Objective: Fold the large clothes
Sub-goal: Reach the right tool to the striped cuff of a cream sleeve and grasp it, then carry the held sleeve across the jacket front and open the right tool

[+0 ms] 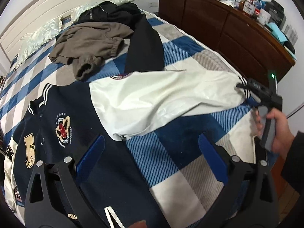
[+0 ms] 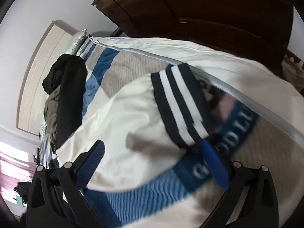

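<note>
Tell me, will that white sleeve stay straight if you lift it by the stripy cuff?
Probably not. The white sleeve lies in soft wrinkles on the bed, so it should droop. Its shiny surface suggests it may slide easily. The striped cuff looks thicker, likely easier to grip.

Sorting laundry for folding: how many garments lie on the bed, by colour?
Navy and white jacket: 1
Brown garment: 1
Black garments: at least 1; the heap by the pillows may be separate
Total: at least 3
</note>
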`<state>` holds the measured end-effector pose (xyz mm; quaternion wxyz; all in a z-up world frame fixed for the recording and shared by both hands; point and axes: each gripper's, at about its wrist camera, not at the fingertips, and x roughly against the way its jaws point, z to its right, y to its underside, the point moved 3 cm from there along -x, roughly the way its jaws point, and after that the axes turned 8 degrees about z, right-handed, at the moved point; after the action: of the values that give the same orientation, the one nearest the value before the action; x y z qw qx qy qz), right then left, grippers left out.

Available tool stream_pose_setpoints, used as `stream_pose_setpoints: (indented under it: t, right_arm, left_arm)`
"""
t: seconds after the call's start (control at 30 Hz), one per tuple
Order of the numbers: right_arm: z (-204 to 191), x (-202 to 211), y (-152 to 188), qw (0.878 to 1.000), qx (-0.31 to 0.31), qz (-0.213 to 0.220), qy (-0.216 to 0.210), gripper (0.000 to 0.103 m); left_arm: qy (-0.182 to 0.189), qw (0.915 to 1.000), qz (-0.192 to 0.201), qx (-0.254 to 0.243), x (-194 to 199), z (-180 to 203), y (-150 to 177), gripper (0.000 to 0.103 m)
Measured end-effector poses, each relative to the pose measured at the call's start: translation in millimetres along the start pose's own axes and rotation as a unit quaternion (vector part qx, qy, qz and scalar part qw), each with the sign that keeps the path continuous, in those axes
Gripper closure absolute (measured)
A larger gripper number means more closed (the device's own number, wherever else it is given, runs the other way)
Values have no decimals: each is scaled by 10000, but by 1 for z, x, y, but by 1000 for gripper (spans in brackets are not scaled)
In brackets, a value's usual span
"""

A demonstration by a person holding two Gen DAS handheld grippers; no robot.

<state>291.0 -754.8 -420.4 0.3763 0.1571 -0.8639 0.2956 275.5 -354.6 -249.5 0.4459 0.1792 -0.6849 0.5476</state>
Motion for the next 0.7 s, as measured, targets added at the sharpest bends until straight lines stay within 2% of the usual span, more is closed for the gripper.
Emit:
stream_pose_setpoints:
  t: [0.13, 0.17, 0.2, 0.23, 0.37, 0.47, 0.53, 0.63, 0.7]
  right_arm:
    - [0, -18, -6, 9997, -242, -87, -23, 5]
    - [-1, -19, -8, 9996, -260, -48, -12, 21]
    - [0, -20, -10, 9996, -231, -51, 122, 59]
    - [-1, -24, -11, 9996, -210, -133, 157, 67]
    - [-6, -29, -13, 9996, -70, -238, 147, 76]
    - [-23, -19, -17, 9993, 301, -135, 172, 82]
    - [-50, -2, -17, 9967, 795, 96, 154, 82]
    - [-94, 21, -13, 9919, 1235, 278, -145, 82]
    - [-130, 36, -5, 9864, 1550, 356, -411, 82]
  left_arm:
    - [11, 10000, -42, 12, -6, -5, 10, 6]
    - [12, 10000, -68, 47, -8, -9, 14, 6]
    - [4, 9999, -97, 85, -9, -12, 17, 6]
    - [-11, 9997, -153, 164, -12, -19, 23, 6]
    - [29, 9989, -272, 392, -19, -44, 47, 6]
    - [-30, 9971, -386, 649, -26, -71, 70, 6]
    - [-24, 9945, -515, 908, -30, -94, 88, 6]
    - [38, 9902, -623, 1249, -27, -126, 114, 6]
    - [-51, 9889, -534, 1386, -19, -150, 130, 6]
